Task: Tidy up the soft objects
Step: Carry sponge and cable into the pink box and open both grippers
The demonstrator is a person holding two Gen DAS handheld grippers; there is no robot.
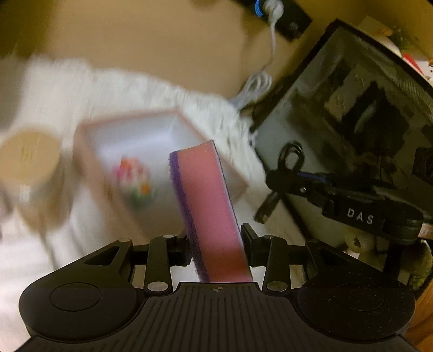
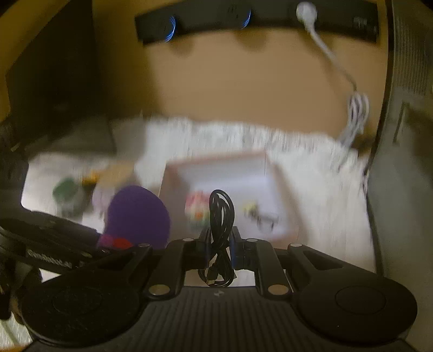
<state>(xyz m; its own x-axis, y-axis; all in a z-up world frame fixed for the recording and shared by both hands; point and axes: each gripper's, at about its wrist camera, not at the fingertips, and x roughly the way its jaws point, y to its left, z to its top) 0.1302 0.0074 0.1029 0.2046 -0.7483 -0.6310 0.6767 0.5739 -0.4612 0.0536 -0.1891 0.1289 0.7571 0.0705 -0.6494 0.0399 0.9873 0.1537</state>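
Black power strip [image 2: 257, 24] on tan wall at 12 o'clock, white plug [image 2: 305, 12] in it, white cord [image 2: 357, 113] hanging coiled toward 2 o'clock. Dark glass case [image 1: 351, 108] at 3 o'clock. Round cork lid [image 1: 28, 157] at 9 o'clock, blurred.

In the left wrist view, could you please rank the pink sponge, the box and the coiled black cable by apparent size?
1. box
2. pink sponge, though nearness to the camera inflates it
3. coiled black cable
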